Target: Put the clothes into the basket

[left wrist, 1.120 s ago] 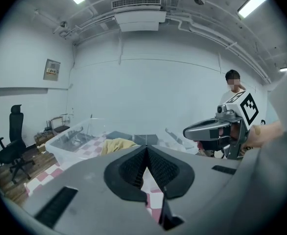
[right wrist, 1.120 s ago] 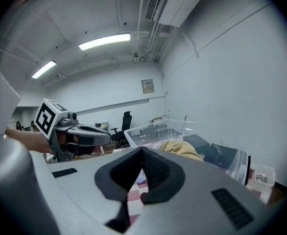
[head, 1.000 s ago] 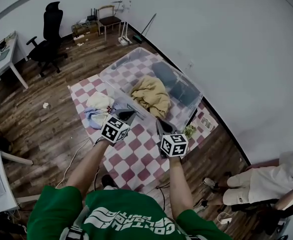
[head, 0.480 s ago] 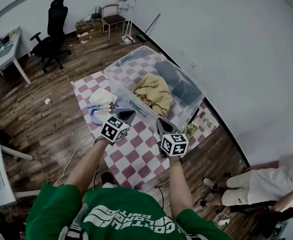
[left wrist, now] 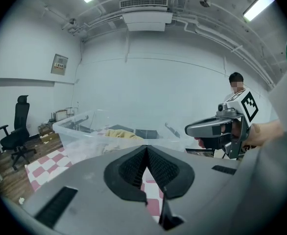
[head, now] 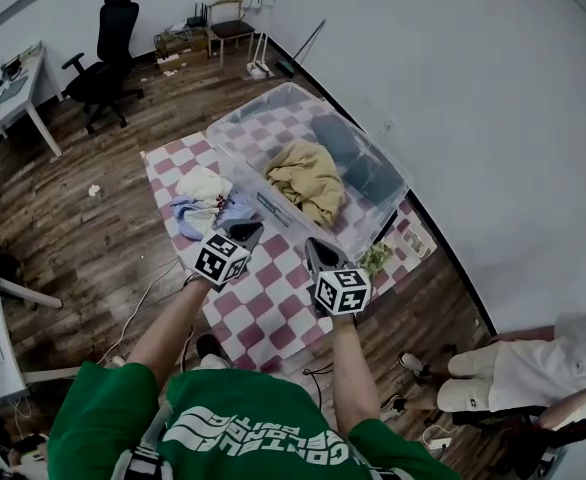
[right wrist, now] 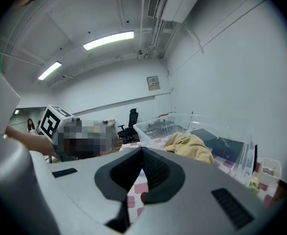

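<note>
A clear plastic basket (head: 273, 203) stands on a red-and-white checkered mat (head: 263, 313). Inside it lie a yellow garment (head: 306, 180) and a dark one (head: 358, 173). A heap of white and blue clothes (head: 203, 200) rests on the mat by the basket's left side. My left gripper (head: 245, 231) hovers shut and empty just short of that heap. My right gripper (head: 316, 251) is shut and empty in front of the basket's near wall. In the left gripper view the left gripper (left wrist: 147, 151) faces the basket (left wrist: 80, 131). The right gripper (right wrist: 141, 153) faces the yellow garment (right wrist: 190, 146).
A black office chair (head: 111, 53) and a white desk (head: 8, 103) stand at the far left. A wooden chair (head: 228, 30) is by the back wall. A seated person (head: 528, 363) is at the lower right. A cable (head: 138, 313) trails over the wooden floor.
Both grippers have sunk a little and drifted slightly left in the head view, still shut and empty. The clothes and basket lie as before.
</note>
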A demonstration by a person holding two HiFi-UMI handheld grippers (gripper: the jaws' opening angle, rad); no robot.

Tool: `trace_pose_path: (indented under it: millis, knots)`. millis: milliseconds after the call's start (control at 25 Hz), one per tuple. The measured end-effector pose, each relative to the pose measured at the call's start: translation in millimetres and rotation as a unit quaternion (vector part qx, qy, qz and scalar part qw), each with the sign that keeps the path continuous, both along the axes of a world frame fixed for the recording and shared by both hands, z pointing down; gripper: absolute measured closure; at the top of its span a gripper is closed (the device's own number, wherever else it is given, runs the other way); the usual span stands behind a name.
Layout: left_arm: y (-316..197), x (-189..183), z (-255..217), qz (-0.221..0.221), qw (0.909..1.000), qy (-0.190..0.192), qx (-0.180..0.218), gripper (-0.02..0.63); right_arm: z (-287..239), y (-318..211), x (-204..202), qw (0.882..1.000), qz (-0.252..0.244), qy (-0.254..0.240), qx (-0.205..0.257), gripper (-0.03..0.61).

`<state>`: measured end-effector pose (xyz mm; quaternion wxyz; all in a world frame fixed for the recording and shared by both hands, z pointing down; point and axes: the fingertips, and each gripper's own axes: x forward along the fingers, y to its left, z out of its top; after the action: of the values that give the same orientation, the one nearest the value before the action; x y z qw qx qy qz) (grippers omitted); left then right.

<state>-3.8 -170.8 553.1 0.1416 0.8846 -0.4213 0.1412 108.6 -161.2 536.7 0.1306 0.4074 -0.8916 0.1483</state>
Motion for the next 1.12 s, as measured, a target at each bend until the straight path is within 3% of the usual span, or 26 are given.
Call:
trace_pose_path:
  millis: [280, 720, 1040, 1120]
  knots:
    - [14.4, -18.2, 23.4, -0.01, 0.9999, 0.005, -0.011, 0.611, 23.8, 15.7, -29.1, 0.999, -0.025, 0.015, -0.017, 0.569]
    - [18.6, -159.3, 71.0, -0.008, 0.9997, -0.004, -0.022, 0.611, 72.7, 21.6, -150.7, 0.999, 0.01, -0.002, -0.043, 0.569]
    - [-11.9, -216.7, 131.5, -0.013, 0.999, -0.025, -0.036, 0.609, 130.9, -14.3, -211.1, 0.998, 0.006, 0.024, -0.059, 0.568]
    - [-25.3, -223.9, 146.3, -0.009, 0.9988, -0.026, -0.039, 0.56, 144.2, -30.7, -218.4, 0.998, 0.006, 0.024, -0.059, 0.566]
